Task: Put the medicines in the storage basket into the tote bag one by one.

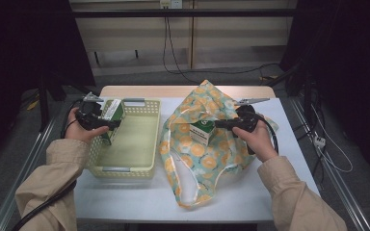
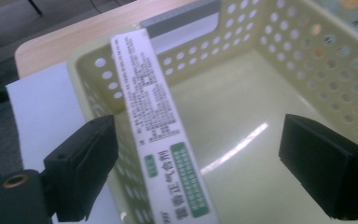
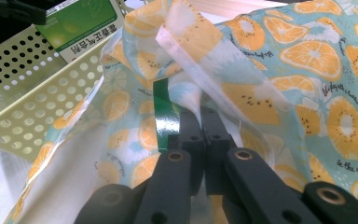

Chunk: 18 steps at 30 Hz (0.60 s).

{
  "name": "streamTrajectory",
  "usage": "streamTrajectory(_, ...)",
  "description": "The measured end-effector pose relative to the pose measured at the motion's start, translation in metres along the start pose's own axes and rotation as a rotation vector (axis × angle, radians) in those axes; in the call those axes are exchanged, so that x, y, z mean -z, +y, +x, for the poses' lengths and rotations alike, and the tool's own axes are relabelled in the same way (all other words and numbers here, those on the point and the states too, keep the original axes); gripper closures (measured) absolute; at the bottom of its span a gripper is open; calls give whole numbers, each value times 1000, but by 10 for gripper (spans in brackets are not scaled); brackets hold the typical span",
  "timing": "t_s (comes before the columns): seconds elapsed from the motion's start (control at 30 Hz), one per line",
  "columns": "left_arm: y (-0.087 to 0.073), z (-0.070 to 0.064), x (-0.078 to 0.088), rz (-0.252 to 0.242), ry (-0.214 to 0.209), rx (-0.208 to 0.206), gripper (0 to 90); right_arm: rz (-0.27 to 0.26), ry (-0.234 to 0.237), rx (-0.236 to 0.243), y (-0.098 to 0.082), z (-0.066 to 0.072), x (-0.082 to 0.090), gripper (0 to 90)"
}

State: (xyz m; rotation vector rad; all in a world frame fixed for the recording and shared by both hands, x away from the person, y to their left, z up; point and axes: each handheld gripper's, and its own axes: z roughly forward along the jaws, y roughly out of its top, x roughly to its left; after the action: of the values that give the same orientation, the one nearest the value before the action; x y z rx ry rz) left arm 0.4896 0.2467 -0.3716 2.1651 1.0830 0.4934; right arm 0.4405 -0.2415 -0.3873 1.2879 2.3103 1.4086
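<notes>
Evidently the table (image 1: 139, 202) is laid out for a transfer between the orange-print cloth bag (image 1: 207, 144) and the pale yellow perforated basket (image 1: 125, 171) beside it. The bag is kept raised by the right gripper (image 3: 204, 116), whose jaws are pressed together on a fold of its rim, so that its mouth is held up; a green and white box (image 1: 203, 131) is seen just ahead of those jaws, in the bag's opening. A second carton (image 2: 161, 140) is leaned against the basket's near wall, between the jaws of the left gripper (image 2: 196, 168), closer to the jaw at the left of that view. Those jaws are spread wide and neither pad is pressed on it. The carton is long and narrow, with a white side of small print and green panels, and is tilted rather than upright.
</notes>
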Motion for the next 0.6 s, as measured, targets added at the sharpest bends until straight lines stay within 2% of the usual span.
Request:
streamTrajectory(0.23, -3, 5, -7, 3, 23, 16, 144, 1, 3, -3, 0, -2, 0, 898)
streamTrajectory(0.3, -4, 4, -9, 12, 17, 5, 155, -3, 0, -4, 0, -2, 1, 898)
streamTrajectory(0.33, -5, 3, -10, 11, 11, 6, 185, -4, -1, -4, 0, -2, 1, 898)
streamTrajectory(0.37, -5, 2, -12, 25, 12, -12, 208, -3, 0, -3, 0, -2, 1, 898)
streamTrajectory(0.43, -5, -1, -15, 44, 33, -21, 268, -4, 0, -4, -1, -2, 1, 898)
streamTrajectory(0.47, -5, -2, -16, 49, 39, -22, 298, -3, 1, -1, -1, -2, 1, 898)
streamTrajectory(0.53, -5, -3, -19, 62, 37, -6, 423, -4, -3, -2, -1, -2, 2, 898)
streamTrajectory(0.6, -6, -5, -22, 78, 36, -5, 478, -5, -4, -2, -1, -2, 2, 898)
